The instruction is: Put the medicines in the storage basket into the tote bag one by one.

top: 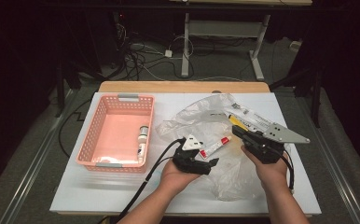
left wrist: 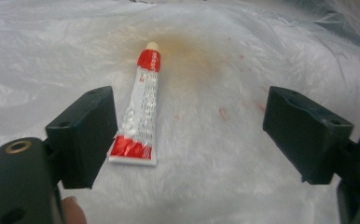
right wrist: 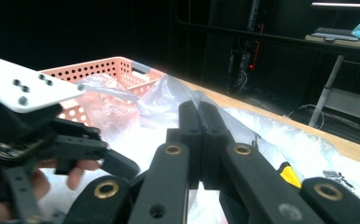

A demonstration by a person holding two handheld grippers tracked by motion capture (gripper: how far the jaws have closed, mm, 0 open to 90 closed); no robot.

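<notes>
One tube [left wrist: 141,112] on one bag [top: 201,119] (two bottles [top: 142,140] in one basket [top: 104,122]).

The left hand-held gripper [top: 214,162] is a black, blocky body with a white three-cornered plate [top: 193,141] on top, dotted with small dark holes. A black cable [top: 145,179] trails from that body toward the person's side. Its two pads [left wrist: 86,135] are thick matt black blocks, each with small round holes, on black links with a brass-ringed pin [left wrist: 18,146].

The right hand-held gripper [top: 234,130] is black too, topped by a grey three-cornered plate [top: 284,134] with dark screw dots. Its links carry brass-ringed pins [right wrist: 172,149]. Both forearms are bare, without sleeves.
</notes>
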